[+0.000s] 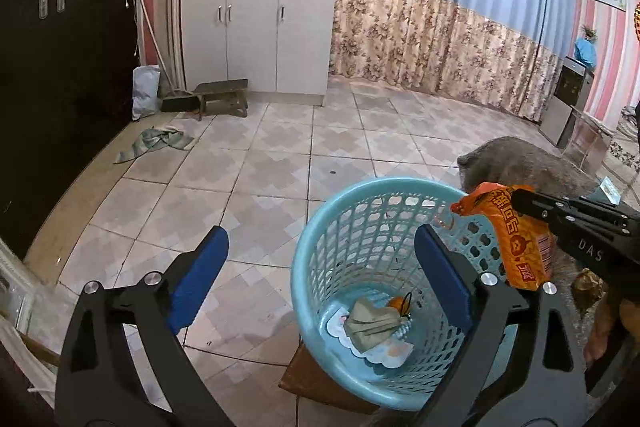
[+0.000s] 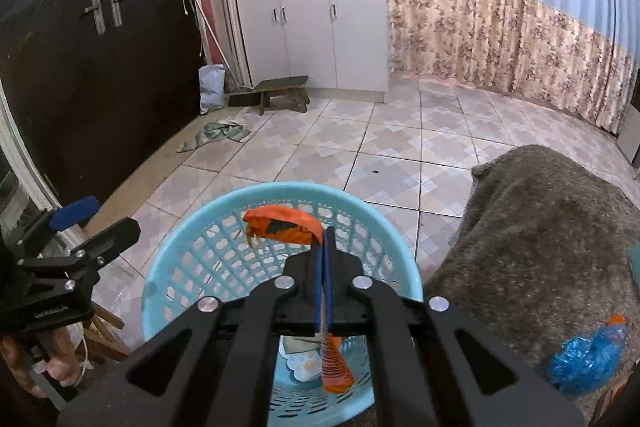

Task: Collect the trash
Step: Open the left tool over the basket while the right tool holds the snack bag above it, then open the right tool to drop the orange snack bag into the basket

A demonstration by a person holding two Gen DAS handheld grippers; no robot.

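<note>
A light blue plastic basket (image 1: 316, 239) stands on a wooden stool; in the right wrist view its rim (image 2: 168, 251) shows below my gripper. Inside lie a grey-green crumpled cloth (image 1: 370, 323), a small orange piece (image 1: 397, 303) and white paper. My right gripper (image 2: 325, 239) is shut on an orange snack wrapper (image 2: 282, 221) and holds it over the basket's mouth; the wrapper (image 1: 516, 235) also shows in the left wrist view at the basket's right rim. My left gripper (image 1: 320, 259) is open and empty, its fingers straddling the basket's left rim.
A grey blanket (image 2: 552, 227) covers a surface to the right, with a blue crumpled plastic wrapper (image 2: 584, 359) on it. A green cloth (image 1: 160, 143) lies on the tiled floor. A low wooden stool (image 1: 222, 97), a broom and a white cabinet (image 1: 260, 27) stand at the far wall.
</note>
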